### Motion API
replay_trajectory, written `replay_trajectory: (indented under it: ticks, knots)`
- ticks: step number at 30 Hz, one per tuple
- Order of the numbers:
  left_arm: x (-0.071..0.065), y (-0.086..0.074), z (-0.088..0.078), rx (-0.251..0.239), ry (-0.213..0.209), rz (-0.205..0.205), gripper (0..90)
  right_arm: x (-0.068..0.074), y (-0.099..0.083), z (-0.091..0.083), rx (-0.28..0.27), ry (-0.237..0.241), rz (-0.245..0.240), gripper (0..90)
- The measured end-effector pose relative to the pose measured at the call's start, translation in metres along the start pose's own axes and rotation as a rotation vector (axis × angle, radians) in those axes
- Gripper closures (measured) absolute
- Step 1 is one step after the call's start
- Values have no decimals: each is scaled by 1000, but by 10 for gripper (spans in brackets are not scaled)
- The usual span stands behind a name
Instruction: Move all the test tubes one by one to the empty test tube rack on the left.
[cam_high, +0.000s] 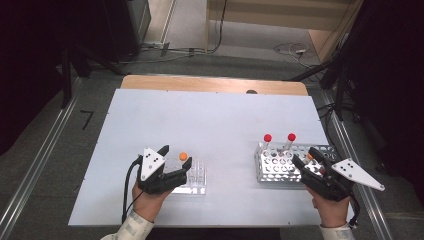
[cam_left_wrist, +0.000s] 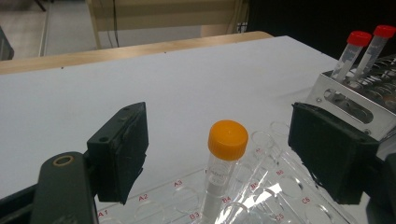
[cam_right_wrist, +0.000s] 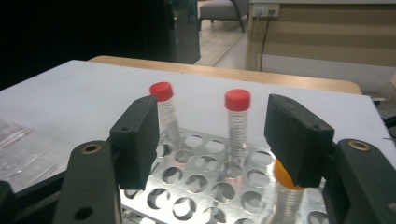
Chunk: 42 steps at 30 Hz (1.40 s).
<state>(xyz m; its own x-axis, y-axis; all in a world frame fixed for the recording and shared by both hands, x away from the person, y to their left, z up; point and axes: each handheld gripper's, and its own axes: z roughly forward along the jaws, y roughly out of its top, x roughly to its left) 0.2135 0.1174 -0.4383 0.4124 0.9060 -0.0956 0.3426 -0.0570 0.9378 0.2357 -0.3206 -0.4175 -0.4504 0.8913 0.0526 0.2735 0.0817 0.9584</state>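
The orange-capped tube stands upright in the clear plastic rack, between the left gripper's wide-apart pads, untouched. That hand rests low at the table's near edge. The right gripper, also wide and empty, hovers over the metal rack; its right pad half hides another orange-capped tube.

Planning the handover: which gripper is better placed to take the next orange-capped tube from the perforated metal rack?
Right: the right gripper, jaws open, hovers over the perforated metal rack beside the orange-capped tube.
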Motion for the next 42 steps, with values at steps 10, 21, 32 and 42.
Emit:
replay_trajectory:
  ticks: [10, 21, 32, 42]
  knots:
    - [0, 0, 0, 0, 4, 2, 209, -20, -8, 9, 11, -81, 11, 390]
    - [-1, 0, 0, 1, 4, 2, 209, -29, -18, 18, 36, -131, 2, 544]
    - [0, 0, 0, 1, 3, 3, 210, -29, -19, 20, 45, -157, -11, 664]
    - [-1, 0, 0, -2, 4, 1, 210, -28, -1, 8, -7, -179, 9, 671]
